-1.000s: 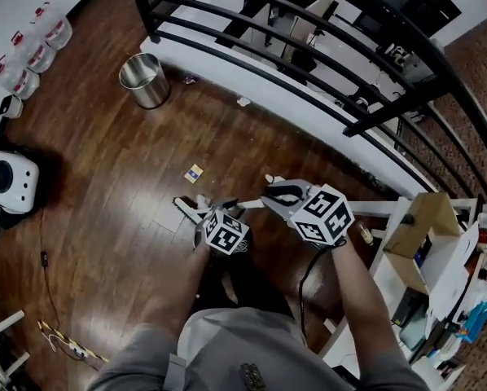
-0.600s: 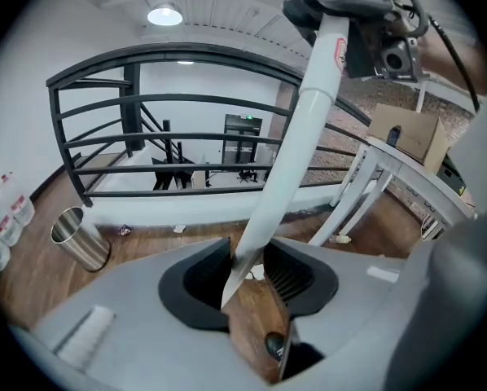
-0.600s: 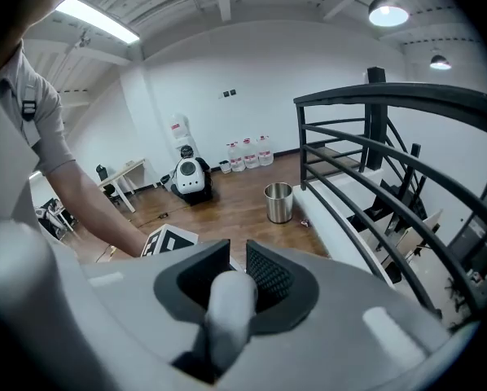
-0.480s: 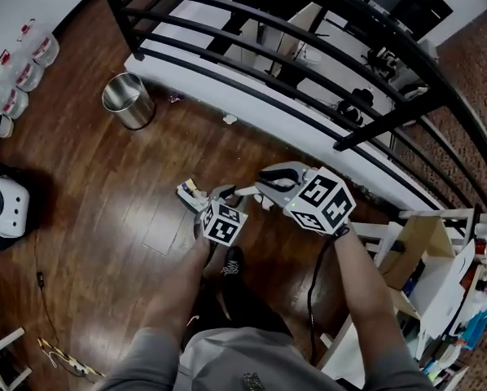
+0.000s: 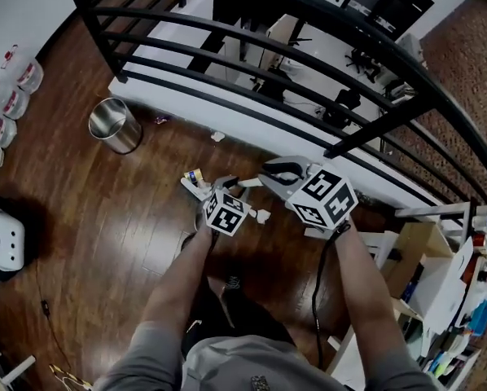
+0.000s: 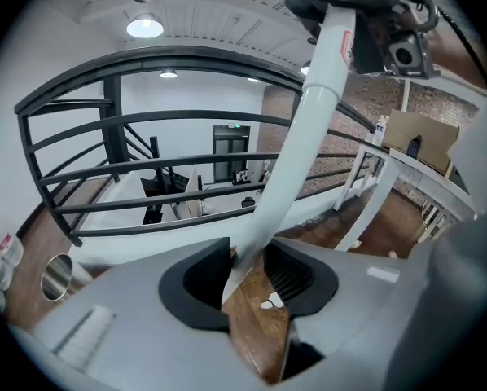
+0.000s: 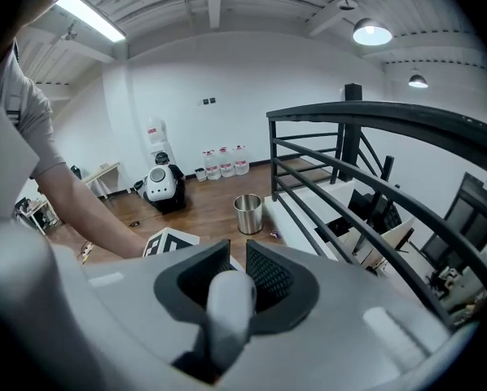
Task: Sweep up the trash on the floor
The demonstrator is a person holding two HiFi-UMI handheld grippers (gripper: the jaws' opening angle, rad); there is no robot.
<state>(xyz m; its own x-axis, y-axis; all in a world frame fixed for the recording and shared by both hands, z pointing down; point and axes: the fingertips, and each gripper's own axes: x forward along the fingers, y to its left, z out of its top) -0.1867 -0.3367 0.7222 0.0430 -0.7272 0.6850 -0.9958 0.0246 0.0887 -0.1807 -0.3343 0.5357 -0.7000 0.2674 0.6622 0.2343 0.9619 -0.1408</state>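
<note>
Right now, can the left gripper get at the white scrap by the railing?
Likely not with its jaws: the left gripper is shut on the pole. But the floor up to the scrap looks bare.

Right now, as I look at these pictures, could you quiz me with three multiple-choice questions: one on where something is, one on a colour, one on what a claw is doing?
1. Where does the bin stand?
A on a sofa
B on the floor beside the railing
C on a bed

2. What colour is the pole?
A red
B green
C white

3. What is the right claw doing?
A shut on the pole's end
B wide open, empty
C out of sight

Answers:
1. B, the head view shows it on the wood floor by the railing's base.
2. C, both gripper views show it white.
3. A, the right gripper view shows the jaws closed on the rounded end.
</note>
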